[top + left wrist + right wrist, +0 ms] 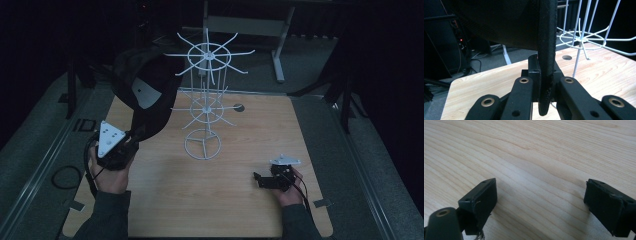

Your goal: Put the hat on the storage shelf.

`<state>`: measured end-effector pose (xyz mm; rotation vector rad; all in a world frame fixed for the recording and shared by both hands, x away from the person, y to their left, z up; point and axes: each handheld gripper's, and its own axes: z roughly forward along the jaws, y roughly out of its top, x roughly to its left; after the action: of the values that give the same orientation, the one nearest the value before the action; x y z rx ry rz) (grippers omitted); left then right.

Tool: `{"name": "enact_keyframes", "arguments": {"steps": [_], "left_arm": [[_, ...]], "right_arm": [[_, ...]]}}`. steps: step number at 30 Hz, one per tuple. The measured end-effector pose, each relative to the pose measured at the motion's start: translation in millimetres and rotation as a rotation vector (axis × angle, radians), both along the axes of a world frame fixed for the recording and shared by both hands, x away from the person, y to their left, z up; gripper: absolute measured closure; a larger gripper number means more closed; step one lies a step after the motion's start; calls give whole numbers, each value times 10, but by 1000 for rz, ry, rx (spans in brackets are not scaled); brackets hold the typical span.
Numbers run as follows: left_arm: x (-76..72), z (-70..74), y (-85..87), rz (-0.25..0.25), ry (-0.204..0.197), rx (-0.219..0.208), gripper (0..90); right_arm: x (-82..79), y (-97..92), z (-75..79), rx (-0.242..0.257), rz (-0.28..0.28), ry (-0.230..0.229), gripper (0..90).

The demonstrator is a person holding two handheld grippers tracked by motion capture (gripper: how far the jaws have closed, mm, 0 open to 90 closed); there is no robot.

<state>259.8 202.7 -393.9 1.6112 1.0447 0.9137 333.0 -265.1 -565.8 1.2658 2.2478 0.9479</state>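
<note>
- The left gripper [131, 138] has its two black jaws clamped on the stiff brim edge of a black fabric baseball cap [142, 92] with a pale grey label on its inner side.
- In the left gripper view the cap's brim [547, 50] stands on edge, running straight up from between the pinched jaws, with the dark crown spreading up and to the left.
- The cap hangs in the air just left of a white wire display stand [206, 95] with two tiers of radiating hook arms and a ring base; the cap sits at the height of the stand's upper tier, close to its arm tips, and I cannot tell whether it touches them.
- The stand rests upright on the light wooden table [240, 200], toward its far edge.
- The right gripper [257, 179] lies low on the table, well to the right of the stand and nearer the person; its jaws stand wide apart over bare wood, with nothing between them.
</note>
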Motion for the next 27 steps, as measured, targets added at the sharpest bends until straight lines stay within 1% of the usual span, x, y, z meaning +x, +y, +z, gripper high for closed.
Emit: {"name": "enact_keyframes", "arguments": {"steps": [6, 10, 13, 21, 24, 27], "left_arm": [[3, -50, -77, -2, -12, 53, 863], [6, -83, -103, -15, -20, 64, 863], [9, -98, -132, -24, -25, 90, 863], [64, -170, -171, -23, -4, 120, 857], [76, -187, -187, -31, 1, 130, 842], [77, -188, -206, -38, -4, 141, 816]], "right_arm": [[-1, 1, 0, 0, -1, 1, 113], [0, 0, -1, 0, -1, 0, 113], [-1, 1, 0, 0, -1, 2, 113], [-1, 0, 0, 0, -1, 1, 113], [0, 0, -1, -1, 0, 0, 113], [0, 0, -1, -1, -1, 0, 113]]}}
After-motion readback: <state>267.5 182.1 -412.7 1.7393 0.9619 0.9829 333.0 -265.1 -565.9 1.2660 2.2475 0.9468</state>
